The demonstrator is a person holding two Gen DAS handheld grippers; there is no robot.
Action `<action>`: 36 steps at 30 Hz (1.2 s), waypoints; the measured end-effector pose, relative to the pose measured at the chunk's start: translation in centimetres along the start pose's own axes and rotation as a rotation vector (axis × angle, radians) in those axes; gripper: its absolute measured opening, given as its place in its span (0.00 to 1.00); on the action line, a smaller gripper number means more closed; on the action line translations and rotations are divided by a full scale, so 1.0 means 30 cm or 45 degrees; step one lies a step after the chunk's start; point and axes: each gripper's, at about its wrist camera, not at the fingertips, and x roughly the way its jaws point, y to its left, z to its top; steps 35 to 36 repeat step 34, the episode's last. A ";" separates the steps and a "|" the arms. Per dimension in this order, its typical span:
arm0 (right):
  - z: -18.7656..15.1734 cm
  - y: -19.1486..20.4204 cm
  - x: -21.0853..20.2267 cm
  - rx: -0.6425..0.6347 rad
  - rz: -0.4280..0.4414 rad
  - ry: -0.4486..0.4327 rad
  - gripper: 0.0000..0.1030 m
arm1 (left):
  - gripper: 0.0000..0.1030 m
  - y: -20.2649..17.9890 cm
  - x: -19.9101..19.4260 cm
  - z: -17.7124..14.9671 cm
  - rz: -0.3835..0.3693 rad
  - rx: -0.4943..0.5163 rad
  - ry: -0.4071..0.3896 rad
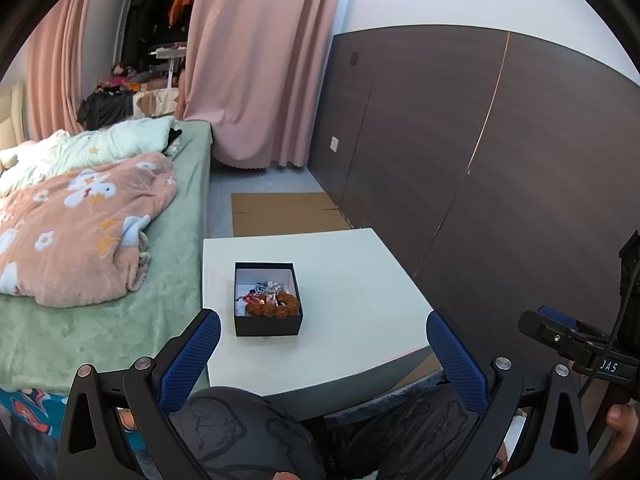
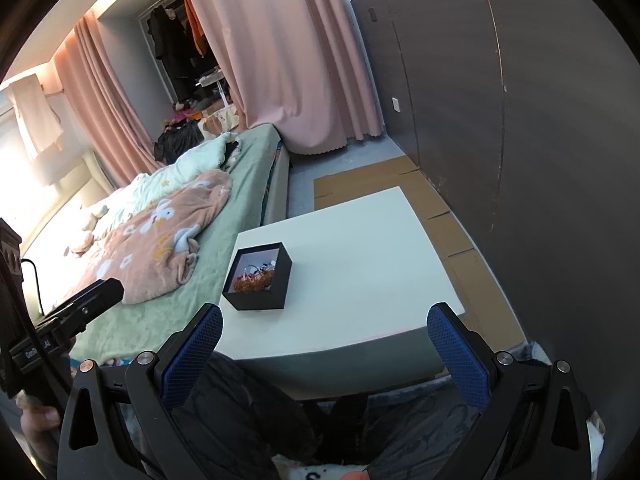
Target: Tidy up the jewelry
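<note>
White worktop [image 1: 340,280] beside the green-sheeted bed [image 1: 100,320] carries a black jewelry box [image 1: 267,322] with beaded bracelets [image 1: 274,305] inside. Left gripper [image 1: 324,354] and right gripper [image 2: 325,350] hang wide, empty, near the box.

Black box [image 1: 267,322] w/ white lining, white table [image 1: 360,300], pink floral blanket [image 1: 80,232], blue-padded claws [image 1: 324,354]

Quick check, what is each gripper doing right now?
Left gripper: open, holding nothing.
Right gripper: open, holding nothing.

Jewelry [image 1: 272,300] lies in box [image 1: 267,323] on table [image 1: 352,288], beside bed [image 1: 100,320].
</note>
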 end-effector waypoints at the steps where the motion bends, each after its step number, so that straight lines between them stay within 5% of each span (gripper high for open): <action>1: -0.001 0.001 -0.003 0.000 0.003 -0.003 1.00 | 1.00 -0.001 -0.002 0.000 0.001 0.002 -0.004; 36: -0.006 -0.038 0.024 0.067 0.001 0.036 1.00 | 1.00 -0.013 -0.004 -0.009 0.056 0.039 -0.008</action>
